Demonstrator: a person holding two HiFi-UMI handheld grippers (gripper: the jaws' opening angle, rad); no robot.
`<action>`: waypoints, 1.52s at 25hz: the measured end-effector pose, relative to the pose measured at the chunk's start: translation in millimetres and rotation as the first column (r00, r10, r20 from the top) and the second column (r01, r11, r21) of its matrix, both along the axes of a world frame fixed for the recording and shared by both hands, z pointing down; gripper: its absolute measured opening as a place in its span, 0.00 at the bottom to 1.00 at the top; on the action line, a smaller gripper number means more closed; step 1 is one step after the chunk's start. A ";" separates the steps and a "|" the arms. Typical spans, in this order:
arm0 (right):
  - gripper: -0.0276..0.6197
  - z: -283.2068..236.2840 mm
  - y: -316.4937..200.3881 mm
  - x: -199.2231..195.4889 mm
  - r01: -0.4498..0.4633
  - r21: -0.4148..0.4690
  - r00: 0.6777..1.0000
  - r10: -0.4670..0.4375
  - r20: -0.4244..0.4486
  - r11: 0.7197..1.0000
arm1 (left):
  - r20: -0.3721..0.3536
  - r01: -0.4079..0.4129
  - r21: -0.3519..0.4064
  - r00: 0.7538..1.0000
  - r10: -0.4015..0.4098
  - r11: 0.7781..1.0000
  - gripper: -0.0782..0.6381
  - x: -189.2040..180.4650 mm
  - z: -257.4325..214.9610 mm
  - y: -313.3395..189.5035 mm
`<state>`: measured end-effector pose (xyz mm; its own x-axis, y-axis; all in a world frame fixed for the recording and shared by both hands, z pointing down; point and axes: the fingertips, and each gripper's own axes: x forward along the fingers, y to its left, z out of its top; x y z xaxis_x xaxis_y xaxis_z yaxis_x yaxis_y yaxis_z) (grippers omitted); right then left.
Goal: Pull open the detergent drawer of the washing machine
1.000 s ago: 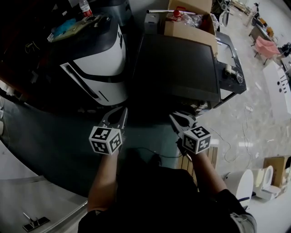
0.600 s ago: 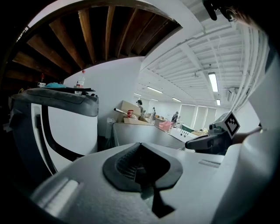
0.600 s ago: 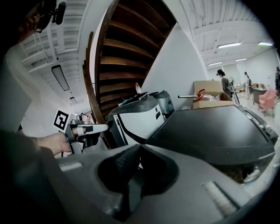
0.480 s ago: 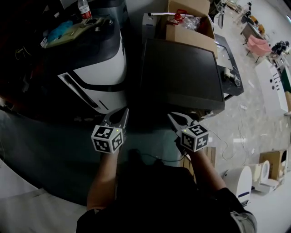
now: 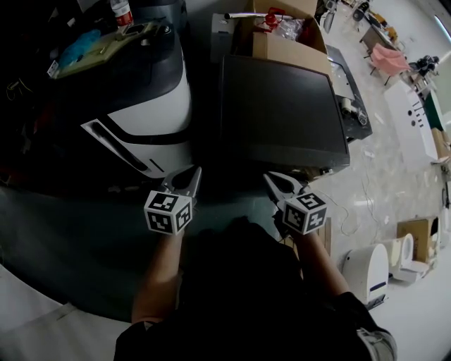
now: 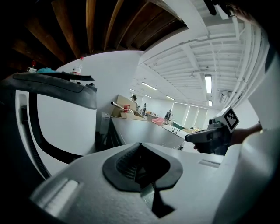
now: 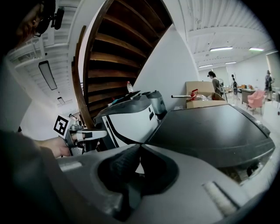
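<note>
Washing machine [image 5: 282,106] beyond both claws, untouched | left claw [image 5: 193,173] clenched, empty | right claw [image 5: 270,178] clenched, empty

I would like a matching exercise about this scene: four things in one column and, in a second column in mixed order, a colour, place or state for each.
Things:
1. cardboard box
2. bottle
3. chair
4. left gripper

Descriptions:
A. pink
B. shut, holding nothing
C. has a red cap
D. behind the dark machine

Pairs: 1-D, 2-C, 3-A, 4-B
</note>
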<state>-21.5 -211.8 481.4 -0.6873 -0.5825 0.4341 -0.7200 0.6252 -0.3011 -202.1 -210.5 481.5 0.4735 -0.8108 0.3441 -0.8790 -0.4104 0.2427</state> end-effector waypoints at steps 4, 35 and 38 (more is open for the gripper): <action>0.05 18.5 -12.0 6.7 -0.029 -0.037 1.000 0.029 -0.009 0.999 | 0.007 -0.050 -0.009 0.999 0.050 0.999 0.12 9.1 13.7 -12.1; 0.38 138.1 -69.3 57.8 -0.136 -0.185 0.989 0.122 -0.085 0.973 | 0.061 -0.193 -0.265 0.974 0.217 0.945 0.40 70.5 145.7 -79.1; 0.38 142.6 -75.2 57.7 -0.135 -0.185 0.989 0.120 -0.089 0.974 | 0.067 -0.187 -0.273 0.975 0.212 0.944 0.41 73.3 151.4 -82.6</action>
